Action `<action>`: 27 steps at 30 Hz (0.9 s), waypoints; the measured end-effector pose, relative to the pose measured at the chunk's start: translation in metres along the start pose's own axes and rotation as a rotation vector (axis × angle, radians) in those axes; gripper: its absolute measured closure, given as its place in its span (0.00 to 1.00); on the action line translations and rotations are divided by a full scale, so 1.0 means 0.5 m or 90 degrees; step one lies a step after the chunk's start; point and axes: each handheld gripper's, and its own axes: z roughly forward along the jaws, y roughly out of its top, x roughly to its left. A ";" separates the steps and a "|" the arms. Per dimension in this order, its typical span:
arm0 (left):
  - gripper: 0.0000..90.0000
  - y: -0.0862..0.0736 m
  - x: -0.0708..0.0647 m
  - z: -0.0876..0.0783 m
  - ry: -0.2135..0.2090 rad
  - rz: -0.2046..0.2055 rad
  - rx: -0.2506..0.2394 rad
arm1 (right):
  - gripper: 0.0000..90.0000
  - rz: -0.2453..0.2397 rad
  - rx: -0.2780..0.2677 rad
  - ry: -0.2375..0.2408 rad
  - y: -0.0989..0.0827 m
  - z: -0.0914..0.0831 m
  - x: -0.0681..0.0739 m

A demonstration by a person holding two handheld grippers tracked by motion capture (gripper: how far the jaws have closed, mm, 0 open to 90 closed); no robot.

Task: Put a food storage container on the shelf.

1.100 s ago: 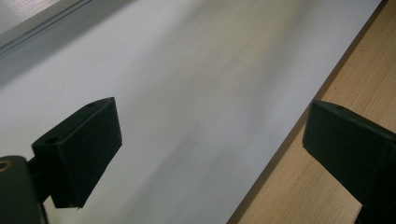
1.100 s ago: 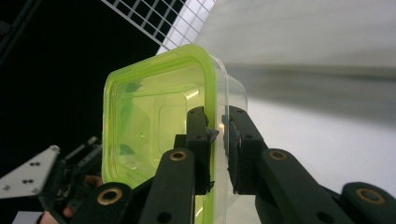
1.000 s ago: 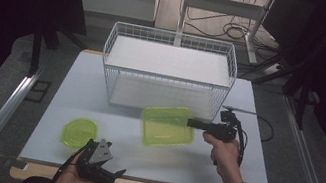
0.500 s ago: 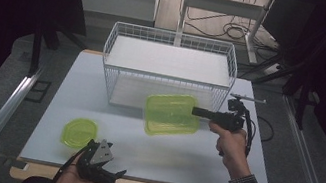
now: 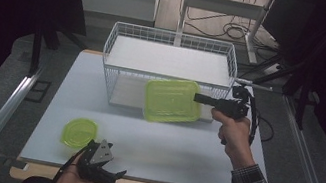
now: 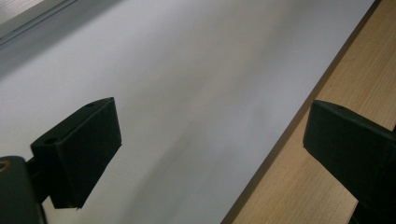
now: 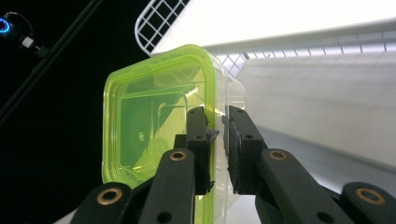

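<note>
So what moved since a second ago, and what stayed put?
The right gripper, shut on the green container, carried it up and away from the person, toward the wire basket. The round green lid stayed on the table, and the left gripper stayed open near the front edge.

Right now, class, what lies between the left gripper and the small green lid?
Only bare white tabletop separates left gripper from small green lid, in the high view.
</note>
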 end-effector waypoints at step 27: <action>0.04 0.000 -0.002 0.001 -0.003 0.003 0.002 | 0.89 -0.013 -0.089 -0.084 0.154 0.049 0.042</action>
